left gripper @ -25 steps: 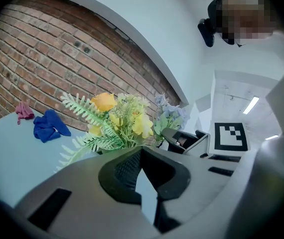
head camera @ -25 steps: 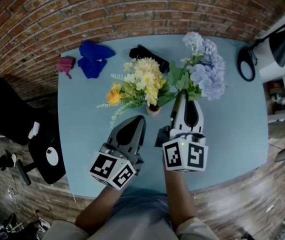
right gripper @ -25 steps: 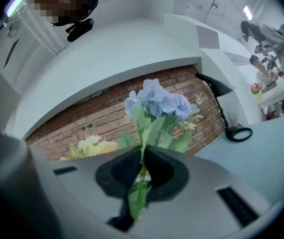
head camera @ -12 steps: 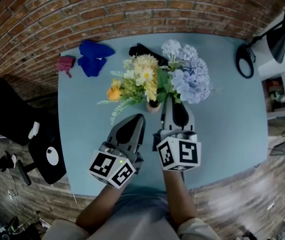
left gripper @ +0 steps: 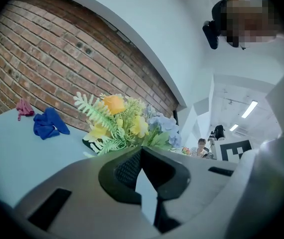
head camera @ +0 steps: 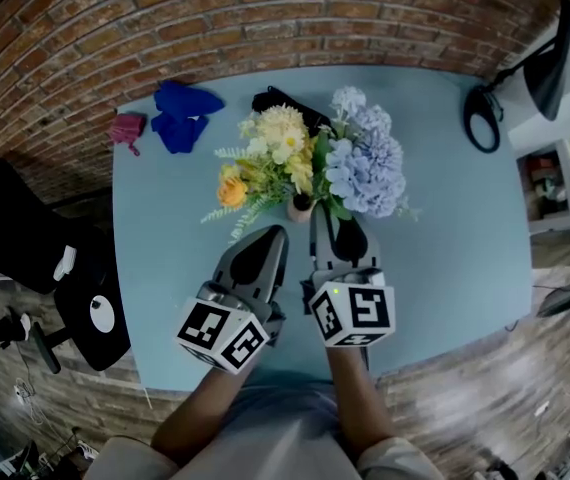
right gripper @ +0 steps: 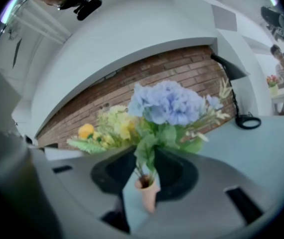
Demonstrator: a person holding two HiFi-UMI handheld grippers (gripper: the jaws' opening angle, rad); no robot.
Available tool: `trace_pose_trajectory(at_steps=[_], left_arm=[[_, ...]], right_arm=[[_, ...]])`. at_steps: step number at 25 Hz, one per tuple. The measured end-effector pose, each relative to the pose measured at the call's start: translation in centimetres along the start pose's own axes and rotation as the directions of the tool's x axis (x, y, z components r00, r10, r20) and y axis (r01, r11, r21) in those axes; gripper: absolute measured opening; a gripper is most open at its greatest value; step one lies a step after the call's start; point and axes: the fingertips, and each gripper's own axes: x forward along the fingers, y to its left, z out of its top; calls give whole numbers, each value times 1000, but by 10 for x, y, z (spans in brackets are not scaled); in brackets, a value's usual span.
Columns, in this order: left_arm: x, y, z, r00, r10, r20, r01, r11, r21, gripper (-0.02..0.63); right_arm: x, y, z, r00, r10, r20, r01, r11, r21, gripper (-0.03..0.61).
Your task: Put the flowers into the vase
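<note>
Blue flowers (head camera: 365, 173) have shifted left into vase (head camera: 300, 206) w/ yellow bunch (head camera: 265, 158), mid-table; bare tabletop (head camera: 455, 248) lies both sides. We hold L gripper (head camera: 277, 236) pressed shut, empty, near vase; R gripper (head camera: 327, 218) alongside, jaws just opening, spread round vase, not touching.

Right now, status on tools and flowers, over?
Left tool shut, empty. Right tool just opening, vase at its tips. Blue flowers in vase beside yellow bunch. Nothing blocking.

Head view steeply down over table (head camera: 445, 218), gripper views low, close, facing brick wall (left gripper: 42, 73), all sharing the flowers (head camera: 365, 173)
</note>
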Motion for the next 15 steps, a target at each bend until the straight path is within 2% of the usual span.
trace_pose_trajectory(at_steps=[15], left_arm=[[-9, -1, -4, 1000, 4, 5, -4, 1000, -1, 18]], right_arm=[[-24, 17, -17, 998, 51, -48, -52, 998, -29, 110]])
